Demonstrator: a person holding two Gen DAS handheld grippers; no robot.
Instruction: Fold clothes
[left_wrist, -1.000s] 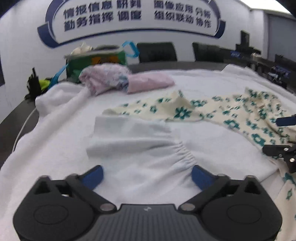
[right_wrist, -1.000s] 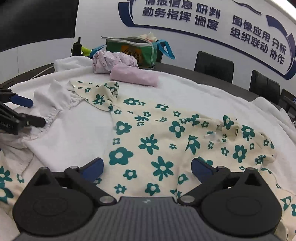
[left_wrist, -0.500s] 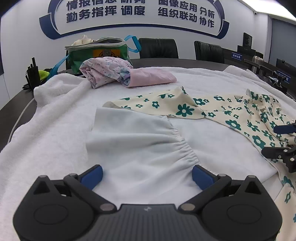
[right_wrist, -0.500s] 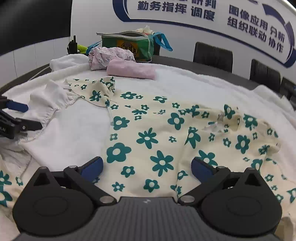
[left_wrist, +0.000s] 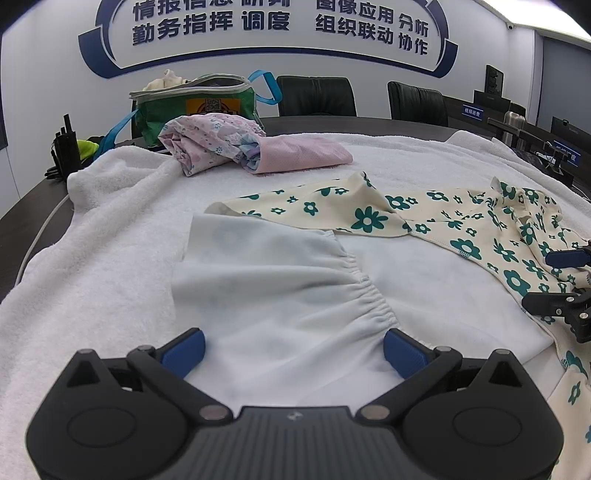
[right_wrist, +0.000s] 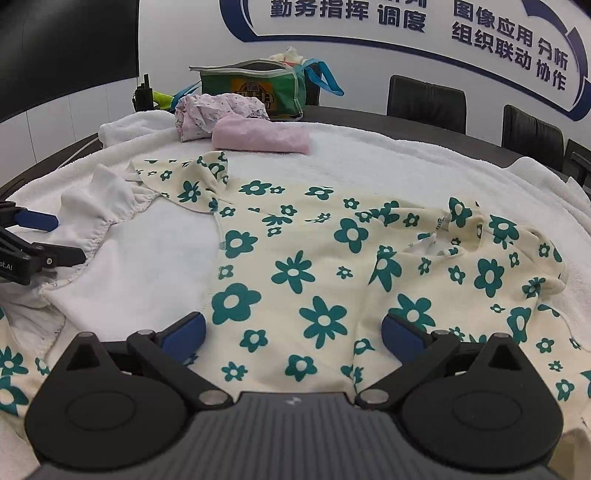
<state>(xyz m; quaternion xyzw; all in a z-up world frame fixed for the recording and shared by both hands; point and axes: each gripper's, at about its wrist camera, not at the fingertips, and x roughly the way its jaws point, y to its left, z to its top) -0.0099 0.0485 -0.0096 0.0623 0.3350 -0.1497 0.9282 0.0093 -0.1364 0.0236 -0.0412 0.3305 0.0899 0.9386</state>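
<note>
A cream garment with green flowers (right_wrist: 314, 266) lies spread on a white towel; it also shows in the left wrist view (left_wrist: 461, 221). Its white inside-out sleeve with a gathered cuff (left_wrist: 273, 280) lies flat on the left, also seen in the right wrist view (right_wrist: 107, 206). My left gripper (left_wrist: 293, 349) is open, low over the sleeve, holding nothing. My right gripper (right_wrist: 293, 334) is open, low over the flowered body, holding nothing. Each gripper shows at the edge of the other's view: the right one (left_wrist: 557, 280), the left one (right_wrist: 44, 238).
A folded pink cloth (left_wrist: 299, 153) and a crumpled floral cloth (left_wrist: 207, 142) lie at the back. A green bag (left_wrist: 195, 105) stands behind them. The white towel (left_wrist: 92, 258) covers a dark table. Black chairs (left_wrist: 316, 96) stand by the wall.
Both grippers have dropped slightly and steadied over the cloth. The garment lies as before.
</note>
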